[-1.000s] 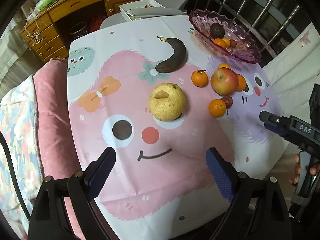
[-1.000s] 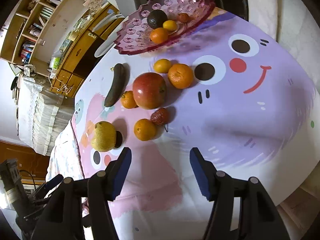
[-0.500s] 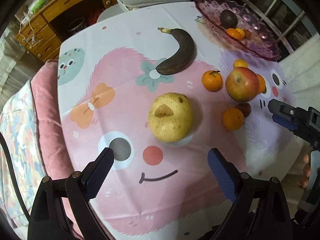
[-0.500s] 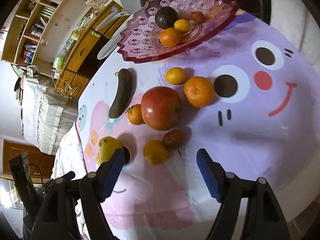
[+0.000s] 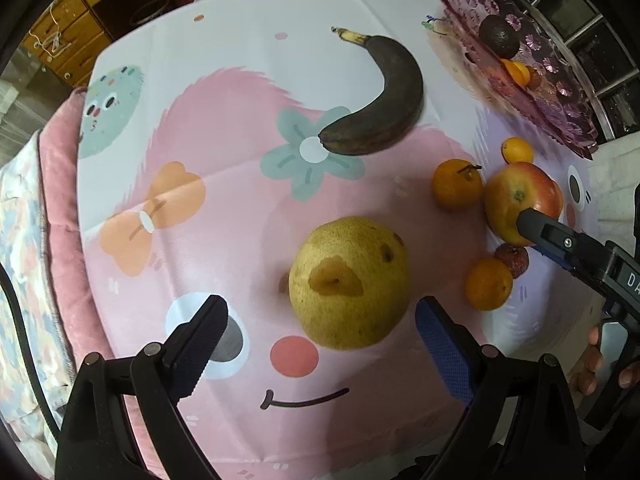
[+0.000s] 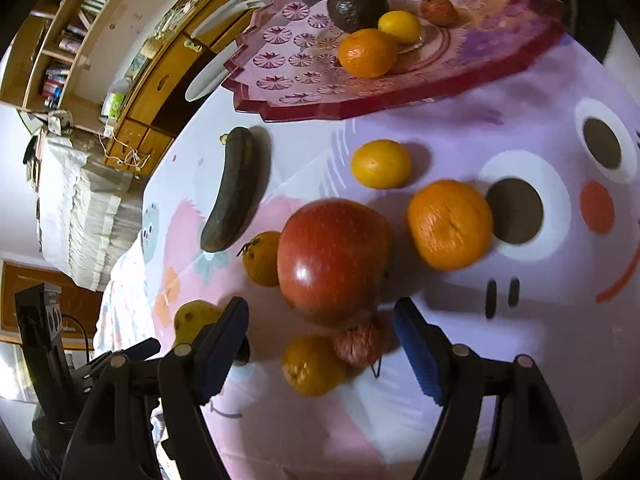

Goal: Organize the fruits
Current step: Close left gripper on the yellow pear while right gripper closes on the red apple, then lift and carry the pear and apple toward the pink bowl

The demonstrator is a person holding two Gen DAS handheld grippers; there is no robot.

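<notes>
My left gripper (image 5: 320, 344) hung with its jaws wide apart and holding nothing, low over the cartoon tablecloth (image 5: 224, 128), and the yellow pear (image 5: 349, 282) lay just beyond and between its blue pads (image 5: 442, 350), not touched by either. Farther off on the cloth lay the blackened banana (image 5: 378, 100), and to the right of the pear sat a stemmed tangerine (image 5: 457, 184) touching or nearly touching the red apple (image 5: 516, 196). My right gripper (image 6: 320, 344) was likewise wide open and empty, its finger reaching in from the right of the left camera's view across the near side of the apple. From the right camera, the apple (image 6: 332, 256) stood just past my open jaws, with a small reddish lychee-like fruit (image 6: 360, 344) against its near side and an orange mandarin (image 6: 312, 364) beside that, both lying between the pads. A larger orange (image 6: 450, 224) sat to the right of the apple and a small yellow-orange citrus (image 6: 380, 164) beyond it. At the far edge stood the pink glass fruit dish (image 6: 288, 60), holding an avocado (image 6: 356, 2), an orange (image 6: 366, 54), a small yellow citrus (image 6: 400, 26) and a small reddish fruit (image 6: 438, 10).
</notes>
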